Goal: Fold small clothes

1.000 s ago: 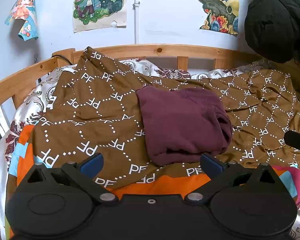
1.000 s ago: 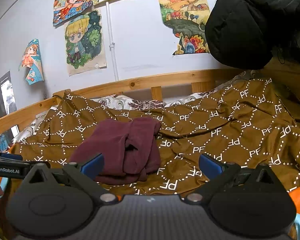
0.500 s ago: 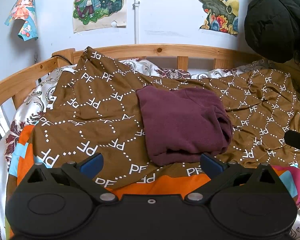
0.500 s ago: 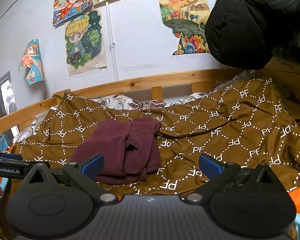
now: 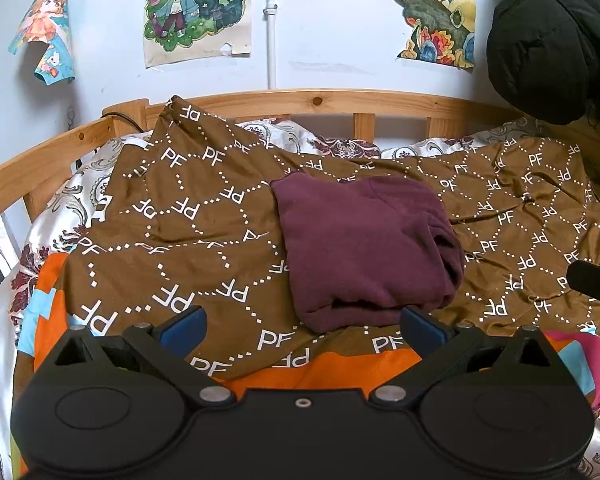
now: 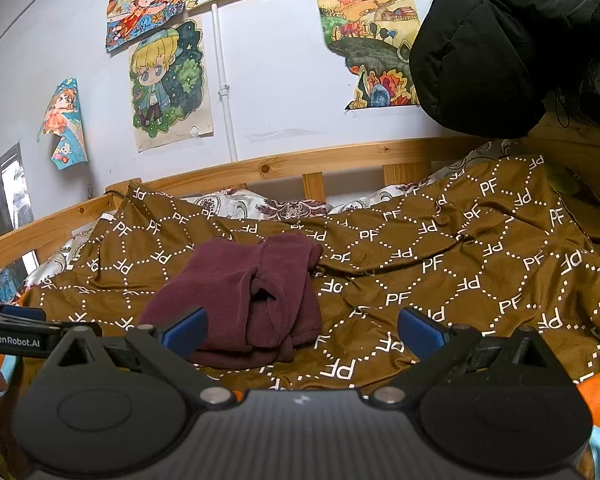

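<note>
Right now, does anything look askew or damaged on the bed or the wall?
The maroon garment is folded unevenly, its right side bunched in loose rolls. The brown PF blanket under it is rumpled. The leftmost poster curls off the wall. Both grippers are open and empty.

The brown blanket (image 5: pixel 188 236) carries a repeated white "PF" print, some letters mirrored. In the right wrist view, "GenRobot.AI" stands in white on the left gripper (image 6: pixel 16 338).
</note>
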{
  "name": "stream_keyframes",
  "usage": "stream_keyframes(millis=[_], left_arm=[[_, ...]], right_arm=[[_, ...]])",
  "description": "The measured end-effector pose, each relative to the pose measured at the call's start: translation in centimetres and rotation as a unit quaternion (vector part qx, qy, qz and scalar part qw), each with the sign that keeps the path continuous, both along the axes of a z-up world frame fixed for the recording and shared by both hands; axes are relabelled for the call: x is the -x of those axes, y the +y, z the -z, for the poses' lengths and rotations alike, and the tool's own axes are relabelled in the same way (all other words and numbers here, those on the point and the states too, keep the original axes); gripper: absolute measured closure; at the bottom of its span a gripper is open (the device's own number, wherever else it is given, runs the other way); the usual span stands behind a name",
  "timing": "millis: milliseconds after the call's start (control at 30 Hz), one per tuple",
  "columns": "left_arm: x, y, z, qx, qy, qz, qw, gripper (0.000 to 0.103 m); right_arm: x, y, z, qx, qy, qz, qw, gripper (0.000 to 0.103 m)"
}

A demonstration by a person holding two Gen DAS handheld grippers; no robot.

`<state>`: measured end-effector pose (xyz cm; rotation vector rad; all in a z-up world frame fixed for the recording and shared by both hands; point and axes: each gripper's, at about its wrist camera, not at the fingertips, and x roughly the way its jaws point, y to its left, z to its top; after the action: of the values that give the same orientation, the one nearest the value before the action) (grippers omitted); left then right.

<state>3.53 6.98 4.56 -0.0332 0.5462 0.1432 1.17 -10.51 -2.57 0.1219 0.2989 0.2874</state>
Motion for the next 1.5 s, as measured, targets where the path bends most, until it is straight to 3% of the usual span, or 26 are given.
stream_keyframes(millis=[1500], left_arm=[[0.05,-0.36,-0.06,-0.011,-0.001,0.007,0.9999,0.001]], right_arm=[[0.06,0.23,0.30,-0.002,0.002,0.002,1.000,0.000]])
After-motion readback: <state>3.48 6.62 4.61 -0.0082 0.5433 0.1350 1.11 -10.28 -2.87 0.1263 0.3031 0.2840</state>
